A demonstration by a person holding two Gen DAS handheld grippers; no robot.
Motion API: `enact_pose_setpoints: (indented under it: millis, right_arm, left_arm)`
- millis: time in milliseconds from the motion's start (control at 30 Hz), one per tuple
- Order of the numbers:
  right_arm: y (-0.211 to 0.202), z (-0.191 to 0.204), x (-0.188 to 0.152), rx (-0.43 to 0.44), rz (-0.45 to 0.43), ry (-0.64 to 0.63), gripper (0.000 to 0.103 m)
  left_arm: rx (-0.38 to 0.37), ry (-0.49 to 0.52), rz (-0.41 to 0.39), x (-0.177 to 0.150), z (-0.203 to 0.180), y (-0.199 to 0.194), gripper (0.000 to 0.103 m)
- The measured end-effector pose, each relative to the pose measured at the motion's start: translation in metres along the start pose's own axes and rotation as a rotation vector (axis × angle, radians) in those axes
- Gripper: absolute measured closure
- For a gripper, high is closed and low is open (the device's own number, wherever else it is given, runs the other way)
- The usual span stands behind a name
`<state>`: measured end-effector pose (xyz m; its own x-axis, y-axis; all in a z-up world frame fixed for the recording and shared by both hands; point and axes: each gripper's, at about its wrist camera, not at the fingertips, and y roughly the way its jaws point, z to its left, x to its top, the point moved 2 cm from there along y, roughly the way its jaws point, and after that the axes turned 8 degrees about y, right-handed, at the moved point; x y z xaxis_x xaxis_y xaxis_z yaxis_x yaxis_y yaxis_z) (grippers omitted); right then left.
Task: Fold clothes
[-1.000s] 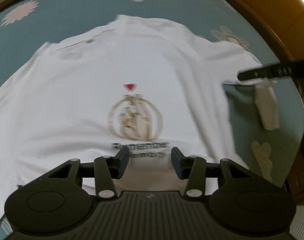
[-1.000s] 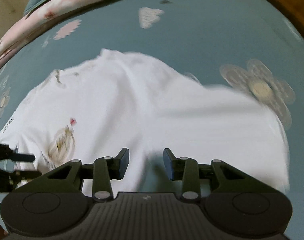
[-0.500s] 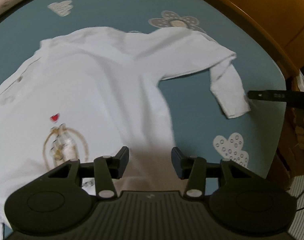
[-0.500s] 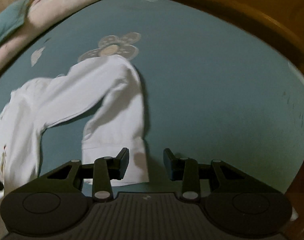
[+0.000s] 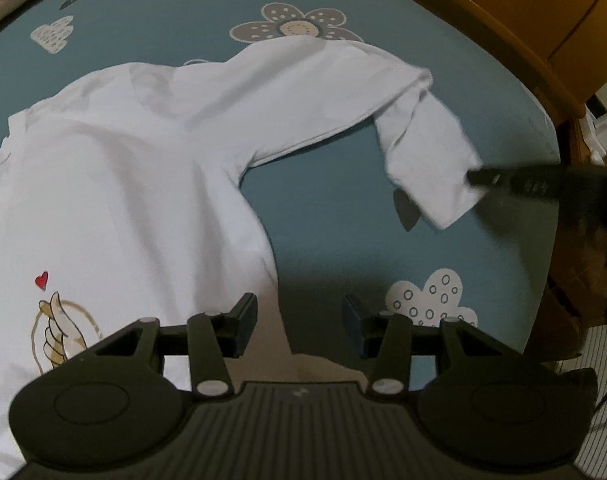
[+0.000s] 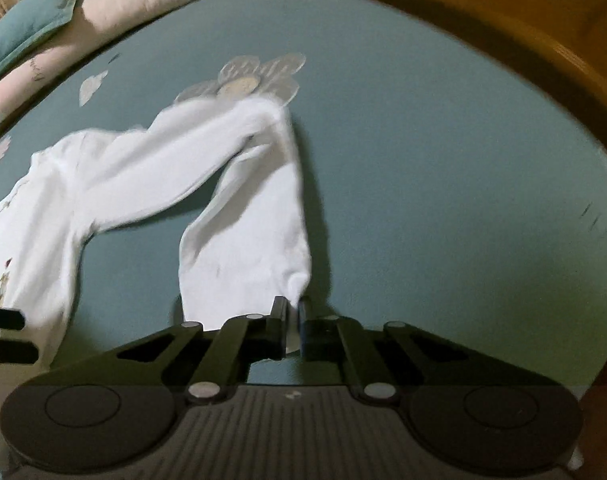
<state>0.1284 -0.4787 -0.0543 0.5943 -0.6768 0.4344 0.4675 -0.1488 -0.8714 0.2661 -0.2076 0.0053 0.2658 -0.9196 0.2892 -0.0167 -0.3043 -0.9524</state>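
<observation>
On the bed (image 5: 343, 40), the shirt (image 5: 123, 168) runs off-frame; right gripper (image 6: 291, 312) has just clamped its cuff (image 6: 295, 280), left gripper (image 5: 299, 320) gapes empty.

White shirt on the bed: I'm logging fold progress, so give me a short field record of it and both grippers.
garment: white long-sleeved shirt, print side up, spread on teal bedsheet
sleeve: bent at the elbow, cuff at its end
right gripper: jaws just closed, shut on a corner of the cuff
left gripper: open, holding nothing, over the shirt's side edge
fold: not yet made
</observation>
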Motion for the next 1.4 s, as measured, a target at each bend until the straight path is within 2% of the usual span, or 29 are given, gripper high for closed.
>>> enact_pose_setpoints:
  millis: [167,333,533,700,833,967,1033,1067,1133,1233,1333,1400]
  right_arm:
    - [-0.019,-0.039,0.048,-0.074,-0.060,-0.008,0.098]
    - [-0.017,-0.074,0.103,-0.151,-0.092,-0.035,0.098]
    - [0.000,-0.084,0.150,-0.216,-0.113,-0.115,0.098]
    - [0.015,-0.086,0.166,-0.242,-0.080,-0.156,0.098]
    - [0.021,-0.082,0.175,-0.255,-0.087,-0.169,0.098]
    - [0.029,-0.085,0.172,-0.291,-0.057,-0.172,0.098]
    - [0.041,-0.091,0.169,-0.353,0.003,-0.157,0.082]
    - [0.047,-0.094,0.168,-0.393,0.036,-0.152,0.082]
    - [0.046,-0.097,0.166,-0.438,0.026,-0.128,0.082]
    - [0.029,-0.087,0.166,-0.355,-0.037,-0.054,0.080]
    - [0.025,-0.062,0.161,-0.230,-0.052,-0.082,0.075]
    - [0.029,-0.052,0.157,-0.215,-0.048,-0.077,0.072]
  left_arm:
    - [-0.011,0.000,0.000,0.003,-0.003,0.002,0.056]
    - [-0.016,-0.008,0.002,0.006,-0.004,0.006,0.055]
    - [-0.020,-0.013,0.004,0.008,-0.003,0.008,0.055]
    - [-0.012,-0.025,-0.004,0.010,0.000,0.005,0.055]
    - [-0.009,-0.040,-0.016,0.011,0.002,0.003,0.055]
    - [-0.019,-0.051,-0.025,0.010,0.002,0.003,0.055]
    - [-0.020,-0.056,-0.026,0.009,0.002,0.002,0.055]
    - [-0.019,-0.058,-0.025,0.009,0.003,0.002,0.055]
    - [-0.019,-0.065,-0.030,0.007,0.004,0.000,0.055]
    - [-0.015,-0.078,-0.036,0.003,0.009,-0.003,0.054]
    - [-0.007,-0.097,-0.039,0.001,0.013,-0.003,0.054]
    - [-0.006,-0.113,-0.041,0.000,0.015,-0.003,0.054]
